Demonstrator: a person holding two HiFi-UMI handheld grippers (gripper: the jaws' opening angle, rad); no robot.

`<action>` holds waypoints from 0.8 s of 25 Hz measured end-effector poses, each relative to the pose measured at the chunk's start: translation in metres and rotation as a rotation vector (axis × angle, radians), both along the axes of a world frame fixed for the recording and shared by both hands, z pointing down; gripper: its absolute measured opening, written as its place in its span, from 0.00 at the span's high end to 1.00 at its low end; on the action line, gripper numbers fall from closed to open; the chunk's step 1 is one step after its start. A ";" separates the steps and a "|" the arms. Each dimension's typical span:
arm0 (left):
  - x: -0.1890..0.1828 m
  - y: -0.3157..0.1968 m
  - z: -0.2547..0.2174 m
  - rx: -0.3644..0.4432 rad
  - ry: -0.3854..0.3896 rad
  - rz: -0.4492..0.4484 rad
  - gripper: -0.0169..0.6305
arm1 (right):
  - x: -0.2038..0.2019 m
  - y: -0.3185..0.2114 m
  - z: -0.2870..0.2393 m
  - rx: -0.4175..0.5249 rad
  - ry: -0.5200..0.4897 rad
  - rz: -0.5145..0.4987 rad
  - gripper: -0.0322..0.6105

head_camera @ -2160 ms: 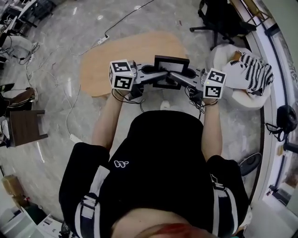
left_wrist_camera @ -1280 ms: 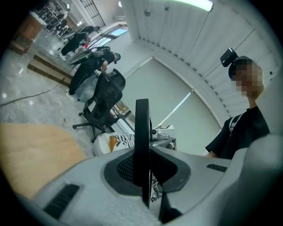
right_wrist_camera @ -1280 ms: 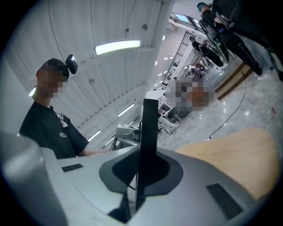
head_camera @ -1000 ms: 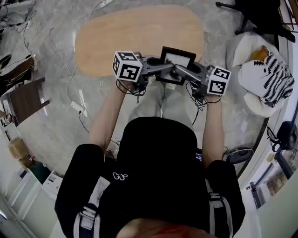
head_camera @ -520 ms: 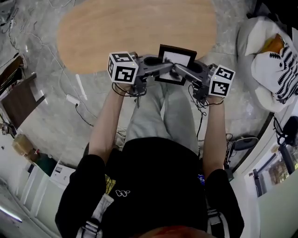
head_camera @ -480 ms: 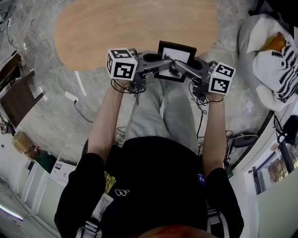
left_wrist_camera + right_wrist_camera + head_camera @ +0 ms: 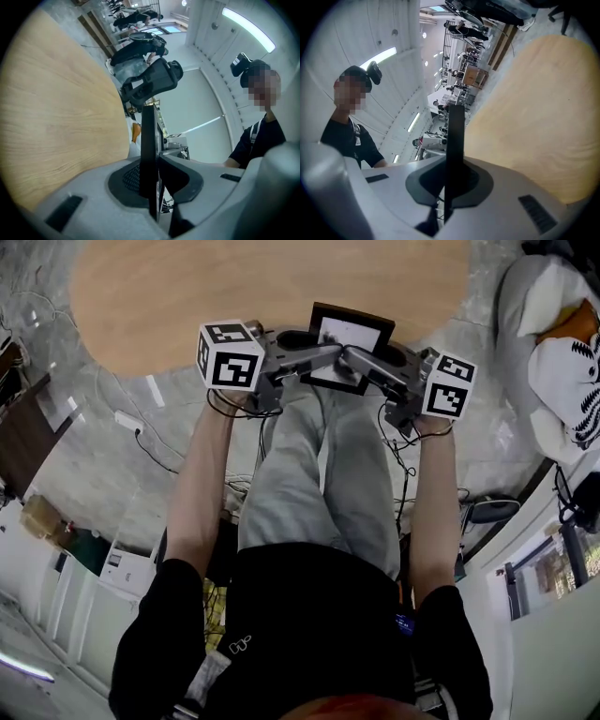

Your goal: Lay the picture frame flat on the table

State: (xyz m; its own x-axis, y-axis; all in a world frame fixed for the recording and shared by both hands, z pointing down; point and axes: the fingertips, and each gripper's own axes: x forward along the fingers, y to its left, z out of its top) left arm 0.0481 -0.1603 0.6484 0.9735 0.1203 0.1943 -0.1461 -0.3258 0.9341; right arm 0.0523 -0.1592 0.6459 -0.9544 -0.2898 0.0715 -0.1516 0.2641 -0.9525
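The picture frame (image 7: pixel 349 345), black with a white middle, hangs upright between both grippers at the near edge of the oval wooden table (image 7: pixel 187 296). My left gripper (image 7: pixel 319 356) is shut on its left side and my right gripper (image 7: pixel 354 358) is shut on its right side. In the left gripper view the frame (image 7: pixel 148 140) stands edge-on, pinched by the left gripper (image 7: pixel 152 183), with the table (image 7: pixel 56 126) to its left. In the right gripper view the frame (image 7: pixel 454 131) is again edge-on inside the right gripper (image 7: pixel 447 182), and the table (image 7: pixel 543 117) spreads to the right.
A white cushioned seat with a striped plush toy (image 7: pixel 572 352) is at the right. Cables and a power strip (image 7: pixel 127 420) lie on the marble floor at the left. White cabinets (image 7: pixel 94 606) stand at the lower left. The person's legs (image 7: pixel 319 493) are below the frame.
The person has walked up to the table: it now fills the top of the head view. The frame, held throughout by both grippers, has come to the table's near edge.
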 end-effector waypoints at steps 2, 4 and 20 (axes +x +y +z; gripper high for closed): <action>-0.005 0.000 -0.003 0.024 0.020 0.008 0.90 | 0.000 -0.001 -0.005 0.019 -0.025 -0.007 0.92; -0.017 0.002 -0.002 0.048 0.016 0.015 0.89 | 0.001 -0.002 -0.006 0.035 -0.023 -0.014 0.92; -0.062 -0.010 0.036 0.083 -0.159 -0.156 0.96 | 0.032 -0.064 0.094 -0.149 0.274 0.108 0.92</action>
